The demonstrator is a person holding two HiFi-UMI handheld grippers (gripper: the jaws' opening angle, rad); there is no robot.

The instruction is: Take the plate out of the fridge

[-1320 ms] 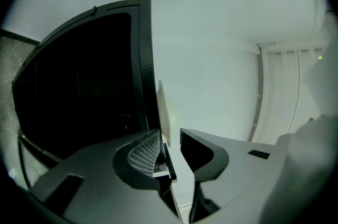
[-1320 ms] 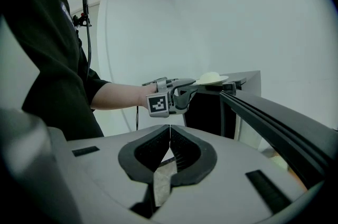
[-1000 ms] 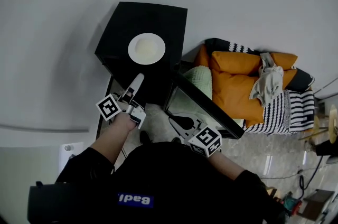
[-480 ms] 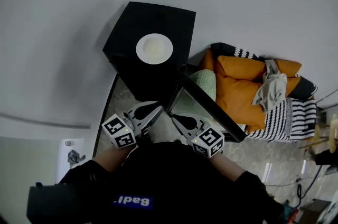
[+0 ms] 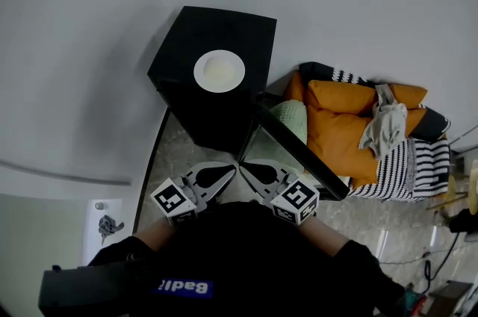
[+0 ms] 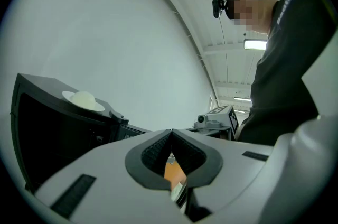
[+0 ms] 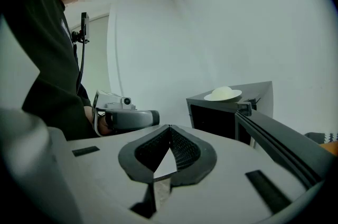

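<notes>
A white plate (image 5: pixel 219 70) with a pale mound on it rests on top of the small black fridge (image 5: pixel 196 30), whose door (image 5: pixel 299 151) hangs open to the right. Both grippers are low, close to the person's body and well short of the fridge. The left gripper (image 5: pixel 231 170) is shut with nothing between its jaws, and so is the right gripper (image 5: pixel 243 169); their tips almost meet. The left gripper view has the plate (image 6: pixel 83 100) far left beyond the shut left gripper (image 6: pixel 171 133). The right gripper view has the plate (image 7: pixel 223 94) above the right gripper (image 7: pixel 169 128).
A sofa with orange cushions (image 5: pixel 340 125), a grey cloth (image 5: pixel 382 125) and a striped blanket (image 5: pixel 418 166) stands right of the fridge. A pale wall rises behind the fridge. A white fitting (image 5: pixel 104 222) sits low on the left.
The left gripper drew back from the fridge front toward the person's body and its jaws went from wide open to shut. The plate stayed on the fridge top.
</notes>
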